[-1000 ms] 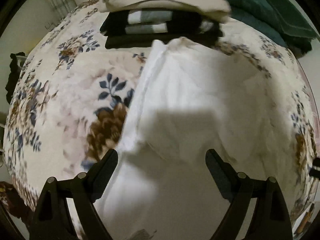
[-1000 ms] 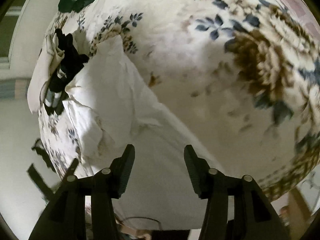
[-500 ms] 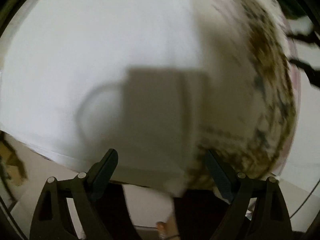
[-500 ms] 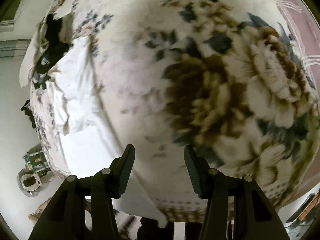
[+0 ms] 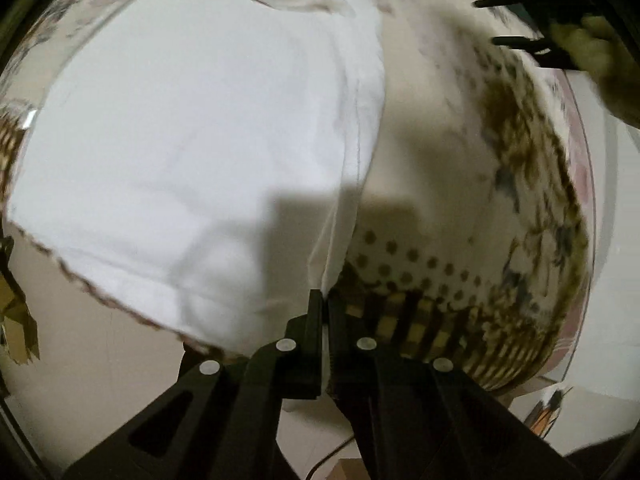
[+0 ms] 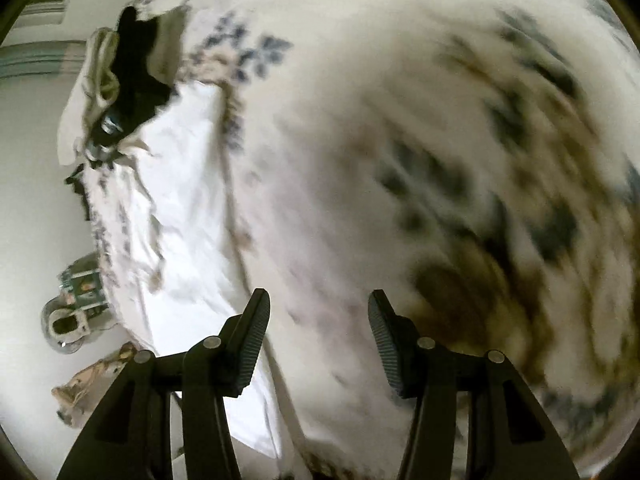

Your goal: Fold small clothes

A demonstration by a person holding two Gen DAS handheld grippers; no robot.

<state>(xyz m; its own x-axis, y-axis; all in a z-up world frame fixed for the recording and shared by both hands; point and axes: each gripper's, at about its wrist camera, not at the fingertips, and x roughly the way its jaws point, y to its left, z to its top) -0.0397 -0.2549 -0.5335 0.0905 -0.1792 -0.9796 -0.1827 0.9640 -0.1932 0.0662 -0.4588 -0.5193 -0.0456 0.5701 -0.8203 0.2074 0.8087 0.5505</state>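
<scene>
Tongs in the left hand (image 5: 323,300), wide apart a second ago, are now pinching the white garment (image 5: 192,128) at its near corner on the floral bedspread (image 5: 460,152); right tongs (image 6: 316,336) are hovering half-spread, empty, so a fold looks imminent.

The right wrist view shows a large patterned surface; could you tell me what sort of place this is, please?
Probably a bedroom: a floral bedspread covers a bed-like surface, a white garment lies on it, and more clothes are piled at its far edge.

Motion blur smears the floral blanket (image 6: 460,200) in the right wrist view; the white garment (image 6: 180,220) runs off the bottom edge.
</scene>
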